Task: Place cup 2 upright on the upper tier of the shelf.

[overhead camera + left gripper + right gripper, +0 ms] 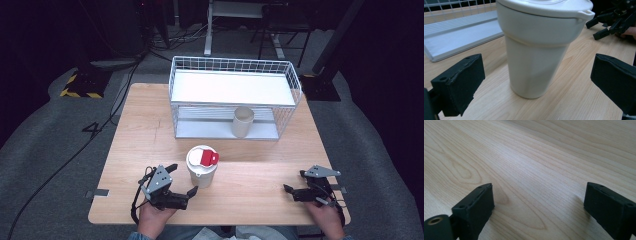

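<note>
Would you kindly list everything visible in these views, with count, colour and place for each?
lidded cup: one, cream with a white and red lid, upright at the table's near middle, ahead of the left gripper
open cup: one, cream, upright on the rack's lower shelf
wire rack: one, white, at the table's far side
table: one, light wood
left gripper: one, black, jaws open towards the lidded cup, not touching
right gripper: one, black, jaws open over bare table at near right

bare table [260,180] between grippers, wire basket [235,97] blocking far side
</note>
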A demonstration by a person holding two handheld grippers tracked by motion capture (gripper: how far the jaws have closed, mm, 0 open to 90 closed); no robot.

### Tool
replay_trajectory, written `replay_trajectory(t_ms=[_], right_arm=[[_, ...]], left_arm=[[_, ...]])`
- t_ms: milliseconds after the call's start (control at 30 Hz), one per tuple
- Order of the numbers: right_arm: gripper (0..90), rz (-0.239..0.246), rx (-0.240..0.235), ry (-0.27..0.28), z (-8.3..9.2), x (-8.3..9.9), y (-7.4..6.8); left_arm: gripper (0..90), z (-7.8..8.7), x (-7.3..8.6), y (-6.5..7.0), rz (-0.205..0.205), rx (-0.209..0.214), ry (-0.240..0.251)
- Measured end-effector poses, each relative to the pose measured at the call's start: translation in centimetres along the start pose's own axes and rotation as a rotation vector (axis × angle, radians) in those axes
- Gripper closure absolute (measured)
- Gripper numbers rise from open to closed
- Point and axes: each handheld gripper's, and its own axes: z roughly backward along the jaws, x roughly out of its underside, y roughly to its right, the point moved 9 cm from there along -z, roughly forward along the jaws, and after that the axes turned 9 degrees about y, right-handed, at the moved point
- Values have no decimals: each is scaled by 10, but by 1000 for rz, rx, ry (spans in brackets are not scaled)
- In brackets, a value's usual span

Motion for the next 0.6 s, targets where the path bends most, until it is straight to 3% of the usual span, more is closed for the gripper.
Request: replay_trajectory(t_ms=[200, 600], right_arm=[[94, 0, 0, 0, 0, 0, 0], [94, 0, 0, 0, 0, 0, 0]], left_arm=[[0, -15, -1, 4, 13, 13, 21], [4, -42, 4, -2, 29, 29, 20]])
